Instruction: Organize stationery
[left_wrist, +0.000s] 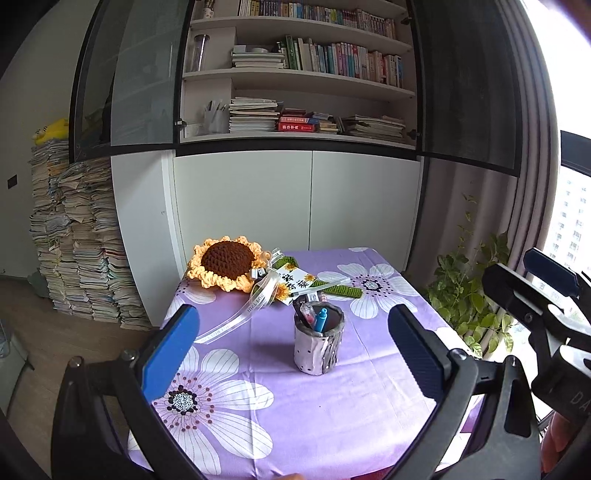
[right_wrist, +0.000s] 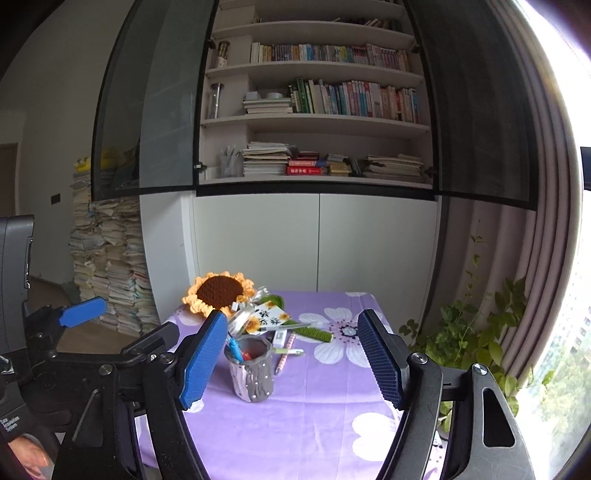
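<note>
A grey pen holder (left_wrist: 318, 343) (right_wrist: 252, 373) stands upright on the purple flowered tablecloth (left_wrist: 295, 417), with a blue pen (left_wrist: 320, 320) and a red-tipped one inside. Behind it a white pen (left_wrist: 320, 287) lies by a green crochet strip. In the right wrist view a pink pen (right_wrist: 283, 353) and a white pen (right_wrist: 291, 352) lie right of the holder. My left gripper (left_wrist: 291, 350) hangs open above the near table, nothing between its blue pads. My right gripper (right_wrist: 291, 363) is open too, empty, with the holder seen beyond its left pad.
A crochet sunflower (left_wrist: 226, 263) with a ribbon and a card (left_wrist: 295, 286) lies at the table's far left. A white cabinet and bookshelf (left_wrist: 295, 74) stand behind. Stacked papers (left_wrist: 77, 240) rise at left, a leafy plant (left_wrist: 469, 295) and curtain at right.
</note>
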